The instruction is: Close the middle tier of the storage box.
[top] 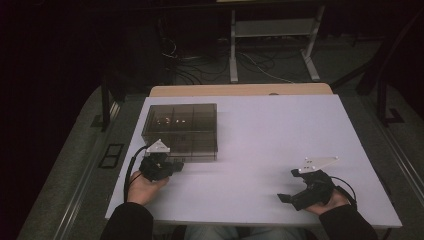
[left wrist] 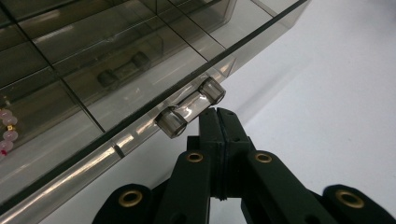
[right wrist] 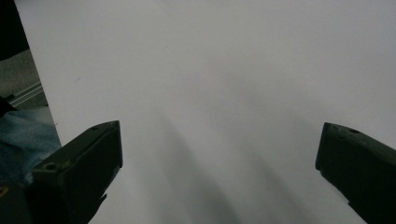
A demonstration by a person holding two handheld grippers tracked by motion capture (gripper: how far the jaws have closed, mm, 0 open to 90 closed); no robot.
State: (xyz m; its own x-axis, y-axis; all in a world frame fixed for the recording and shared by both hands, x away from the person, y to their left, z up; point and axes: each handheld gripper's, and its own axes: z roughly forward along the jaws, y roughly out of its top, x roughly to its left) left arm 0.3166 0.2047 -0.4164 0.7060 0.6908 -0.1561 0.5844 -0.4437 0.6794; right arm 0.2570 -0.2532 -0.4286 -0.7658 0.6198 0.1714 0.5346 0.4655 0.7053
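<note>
On the left half of the white table (top: 260, 150) in the high view, a smoked clear compartment box (top: 181, 131) is sitting near the far-left corner, its left wall close to the table's left edge. The left gripper (top: 176, 165) is resting just at the box's near wall, while the right gripper (top: 286, 197) is lying near the near-right corner, well apart from the box, with wide bare table between them. Beyond the far edge, cables and a white frame are lying on a dim grey floor.

In the left gripper view, the left gripper (left wrist: 218, 113) is showing its jaws pressed together, tips touching the box's clear latch (left wrist: 190, 113); no grip on it is showing. Pink beads (left wrist: 6, 133) are lying in a left compartment.

In the right gripper view, the right gripper (right wrist: 219, 144) is holding its jaws wide apart over bare table, gripping nothing.
</note>
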